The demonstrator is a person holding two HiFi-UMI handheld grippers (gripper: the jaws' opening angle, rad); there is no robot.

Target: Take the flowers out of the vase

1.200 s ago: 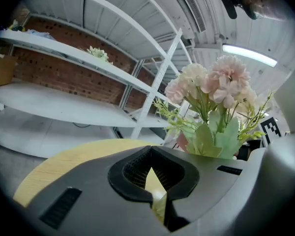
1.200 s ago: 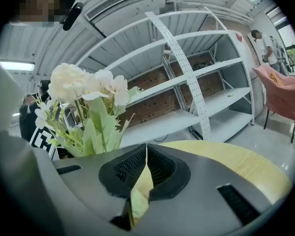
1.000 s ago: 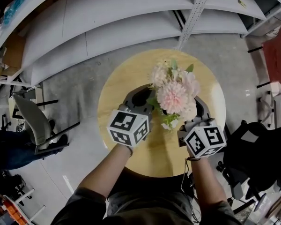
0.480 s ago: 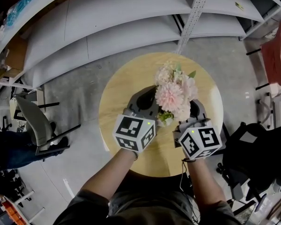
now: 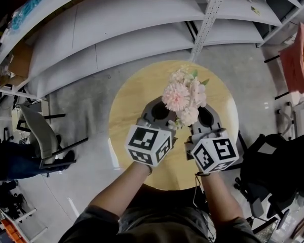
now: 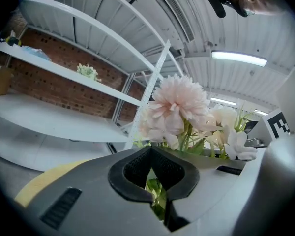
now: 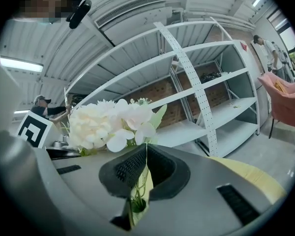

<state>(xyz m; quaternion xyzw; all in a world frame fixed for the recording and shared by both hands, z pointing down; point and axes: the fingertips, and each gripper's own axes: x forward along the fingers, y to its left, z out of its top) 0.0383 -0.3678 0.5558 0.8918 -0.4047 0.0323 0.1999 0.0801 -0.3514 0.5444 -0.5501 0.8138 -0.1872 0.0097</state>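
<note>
1. Grip. The left tool (image 6: 150, 149) and the right tool (image 7: 146, 149) each stand with the jaws drawn together at the tips. Green stems (image 6: 157, 193) run through the hollow behind the tips. We judge that both tools are clamped on the stems of the flowers (image 5: 182, 97), low down, so that the blooms are not crushed.

2. Position. The two tools lie side by side, marker cubes towards the person, and the bouquet rises between their front ends. It stands above the middle of the round wooden counter (image 5: 137, 92). Holding from both sides keeps the bunch upright and together for a straight lift.

3. Vase. We cannot make out the vase in any view. From above, the blooms and both tools cover the place where it would stand. We therefore cannot say whether the stems are clear of it or partly inside.

4. What each view adds.
- The head view alone shows the layout: both tools, the bouquet centred on the counter, and grey shelving (image 5: 116, 29) beyond.
- The left gripper view alone shows the left jaws on the stems, with a large pink bloom (image 6: 179, 102) directly above them.
- The right gripper view alone shows the right jaws on the stems, with white blooms (image 7: 101, 122) just above and to one side.
</note>
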